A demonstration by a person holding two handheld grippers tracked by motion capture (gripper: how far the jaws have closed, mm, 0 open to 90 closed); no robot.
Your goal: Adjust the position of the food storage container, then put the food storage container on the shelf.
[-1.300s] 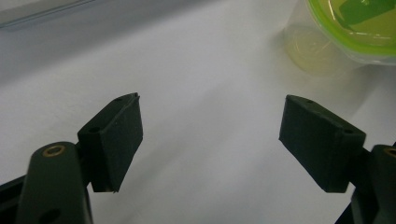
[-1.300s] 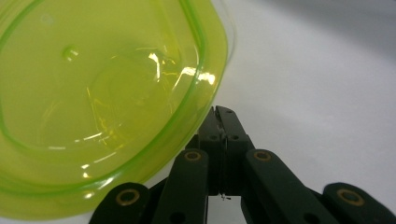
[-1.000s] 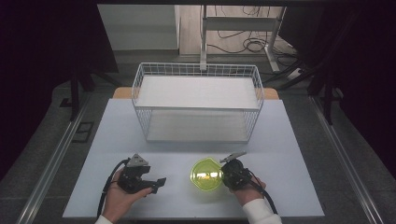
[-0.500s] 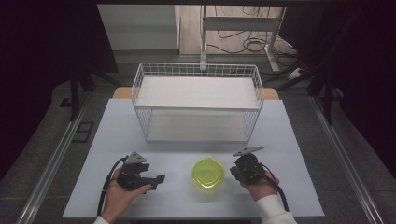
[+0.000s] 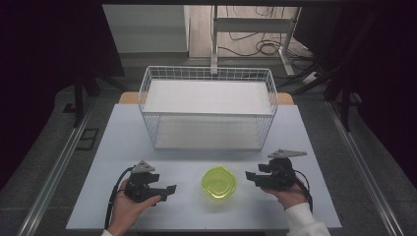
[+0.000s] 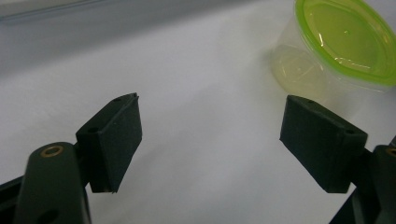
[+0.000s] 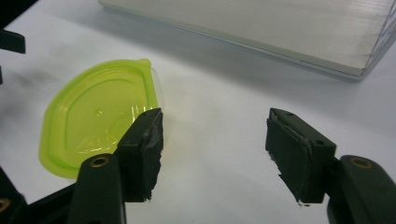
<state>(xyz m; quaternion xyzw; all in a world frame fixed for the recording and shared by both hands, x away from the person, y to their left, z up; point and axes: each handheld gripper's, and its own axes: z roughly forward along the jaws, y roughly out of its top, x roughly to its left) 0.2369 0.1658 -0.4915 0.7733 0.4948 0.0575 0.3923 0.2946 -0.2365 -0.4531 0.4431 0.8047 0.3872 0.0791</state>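
Tub (image 5: 219, 182), lidded, clear plastic with green lid, sits on the desk (image 5: 147, 142) between my claws. My right claw (image 5: 252, 177) has just been opening, jaws now apart with nothing between them, just beside the tub. Left claw (image 5: 169, 189) likewise released. I judge the tub light, thin-walled, slippery; grip low across its wall, gently. Basket (image 5: 206, 73) stands beyond.

A lab or test room: a bare white desk (image 5: 147, 128) stands on grey flooring between dark curtains at 9 and 3 o'clock, with loose cables (image 5: 255, 46) and a metal frame stand (image 5: 255, 24) at 12 o'clock.
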